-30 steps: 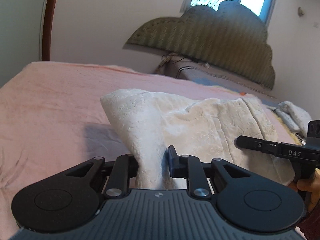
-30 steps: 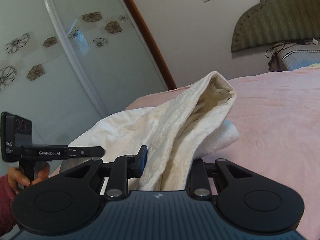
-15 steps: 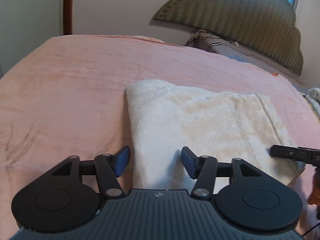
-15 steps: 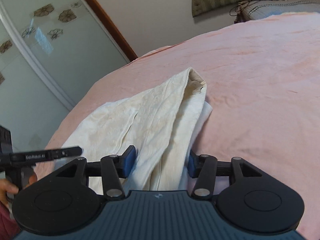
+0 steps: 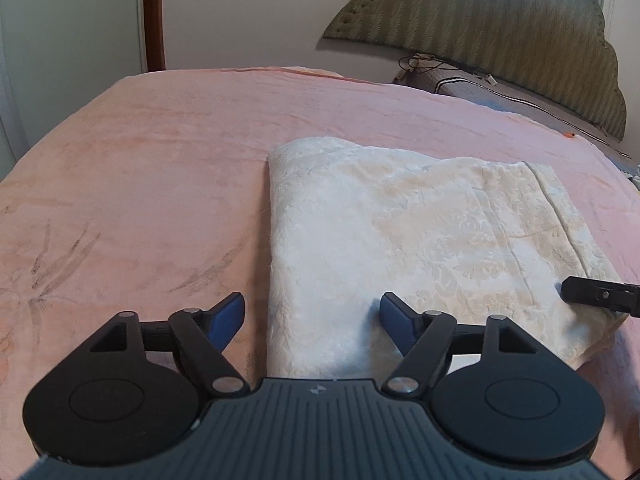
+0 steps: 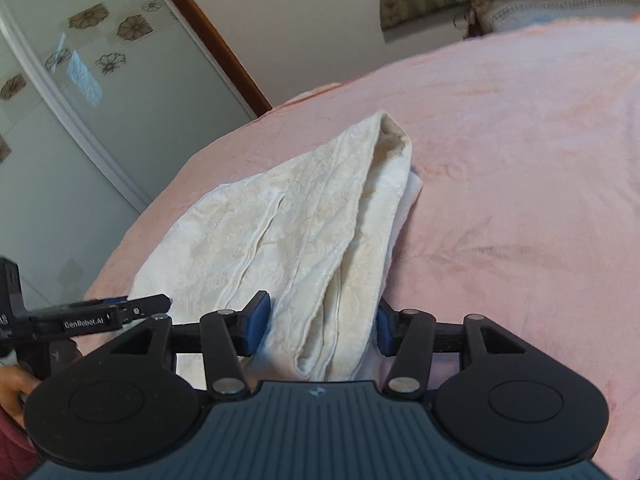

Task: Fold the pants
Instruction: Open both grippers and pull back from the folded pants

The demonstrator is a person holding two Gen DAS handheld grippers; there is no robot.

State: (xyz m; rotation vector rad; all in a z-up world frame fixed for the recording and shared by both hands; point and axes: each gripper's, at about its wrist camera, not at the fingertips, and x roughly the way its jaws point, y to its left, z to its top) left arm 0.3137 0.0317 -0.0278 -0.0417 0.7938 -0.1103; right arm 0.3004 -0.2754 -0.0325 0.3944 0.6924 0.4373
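Left wrist view is showing my left gripper (image 5: 312,316) with its jaws opening wide — the near left corner of the pants (image 5: 420,248) is lying between them, but the blue pads are not touching it now. A second ago I was holding that cloth up off the bed (image 5: 132,184); now it is lying flat in a neat white stack, near me and a bit to the right on the pink cover.

My right gripper (image 6: 320,322) is sitting around the near right edge of the pants (image 6: 288,232). Its jaws are apart too. The right pad is brushing the cloth, but I am not squeezing any more.

So I am thinking this fold is laid down. Both grippers are letting go — the layers on the right side are looking a little bumpy, and may be needing a pat.
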